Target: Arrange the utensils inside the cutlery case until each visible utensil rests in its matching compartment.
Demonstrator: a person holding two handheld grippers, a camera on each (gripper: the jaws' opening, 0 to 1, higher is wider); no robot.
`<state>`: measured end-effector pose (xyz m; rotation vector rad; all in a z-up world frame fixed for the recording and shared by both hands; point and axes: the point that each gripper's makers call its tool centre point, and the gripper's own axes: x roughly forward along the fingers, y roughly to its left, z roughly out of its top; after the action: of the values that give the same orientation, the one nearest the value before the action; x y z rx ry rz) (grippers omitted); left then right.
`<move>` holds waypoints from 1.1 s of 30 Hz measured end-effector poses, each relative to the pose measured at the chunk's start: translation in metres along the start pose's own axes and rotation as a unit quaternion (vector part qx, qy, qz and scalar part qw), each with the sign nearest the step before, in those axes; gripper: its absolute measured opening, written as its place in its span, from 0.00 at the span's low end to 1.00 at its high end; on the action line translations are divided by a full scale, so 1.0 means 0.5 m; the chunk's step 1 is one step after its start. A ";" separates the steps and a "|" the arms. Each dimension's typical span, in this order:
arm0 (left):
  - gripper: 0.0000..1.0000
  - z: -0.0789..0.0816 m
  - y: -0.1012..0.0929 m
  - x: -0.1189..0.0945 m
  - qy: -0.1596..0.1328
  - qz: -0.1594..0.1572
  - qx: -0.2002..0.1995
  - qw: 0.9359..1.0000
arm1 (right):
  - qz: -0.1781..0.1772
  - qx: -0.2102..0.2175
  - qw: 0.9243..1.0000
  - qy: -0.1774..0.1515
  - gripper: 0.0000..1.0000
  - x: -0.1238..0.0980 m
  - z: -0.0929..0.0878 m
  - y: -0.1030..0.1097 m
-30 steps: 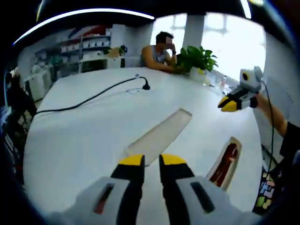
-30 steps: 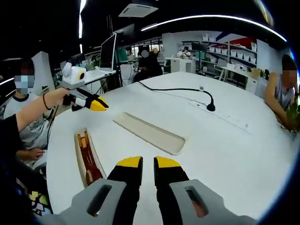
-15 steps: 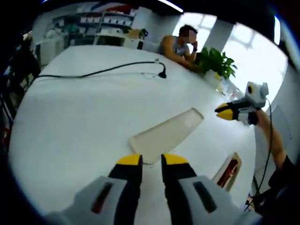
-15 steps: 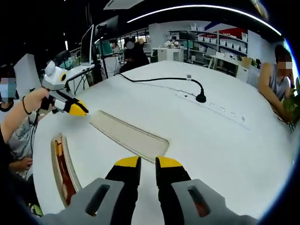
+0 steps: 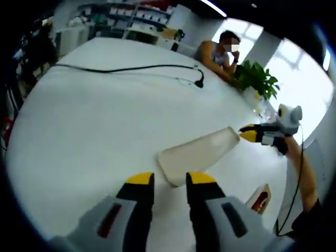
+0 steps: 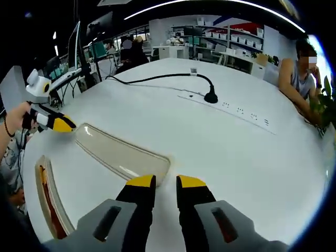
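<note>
Cutlery case: a long, narrow tray with a pale rim lay on the white table, well off to the side; in the left gripper view it showed as a sliver near the lower right.
Utensils: reddish-brown, slim shapes lay inside the case; too blurred to tell which pieces or which compartments.
Lid: a translucent, smooth, elongated cover with rounded corners lay flat on the table, apart from the case; glossy highlights ran along it in the right gripper view.
Left gripper: yellow tips on black fingers with grey bodies, a narrow gap between them, nothing held; tips just short of the lid's near end. In the right gripper view it hung by the lid's far end.
Right gripper: same make, fingers slightly apart and empty, close to the lid's near end; seen from the left gripper view, held by a hand.
Table extras: a black cable curved to a white power strip; a leafy plant stood at the far edge.
</note>
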<state>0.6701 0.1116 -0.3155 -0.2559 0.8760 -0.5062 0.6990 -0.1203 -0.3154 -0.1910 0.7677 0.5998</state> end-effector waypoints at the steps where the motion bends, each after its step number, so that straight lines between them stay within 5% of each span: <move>1: 0.26 -0.004 -0.001 0.000 0.000 0.001 -0.001 1.000 | 0.000 0.002 1.000 0.001 0.15 0.002 -0.001 0.000; 10: 0.26 -0.002 -0.015 0.010 -0.007 -0.017 -0.020 1.000 | -0.010 0.007 1.000 0.012 0.14 0.020 -0.017 -0.001; 14: 0.26 -0.006 -0.023 0.010 -0.011 -0.025 -0.030 0.999 | -0.032 0.032 0.999 0.016 0.06 0.017 -0.023 -0.001; 16: 0.26 -0.002 -0.022 0.013 -0.014 -0.026 -0.027 0.999 | -0.035 -0.002 0.999 0.017 0.06 0.022 -0.021 -0.002; 22: 0.27 -0.002 -0.033 0.022 -0.022 -0.052 -0.079 0.995 | -0.052 -0.002 0.998 0.020 0.04 0.026 -0.022 -0.001; 25: 0.26 -0.006 -0.046 0.025 -0.031 -0.084 -0.136 0.987 | -0.057 0.001 0.998 0.016 0.04 0.028 -0.023 -0.002; 29: 0.24 -0.004 -0.047 0.026 -0.041 -0.107 -0.148 0.982 | -0.058 -0.002 0.998 0.018 0.04 0.028 -0.022 0.000; 33: 0.21 0.006 -0.059 0.008 -0.048 -0.156 -0.189 0.968 | -0.057 -0.003 0.998 0.022 0.04 0.026 -0.023 0.003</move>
<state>0.6651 0.0844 -0.3042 -0.7695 0.8376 -0.6098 0.6989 -0.1175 -0.3326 -0.2535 0.7928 0.4912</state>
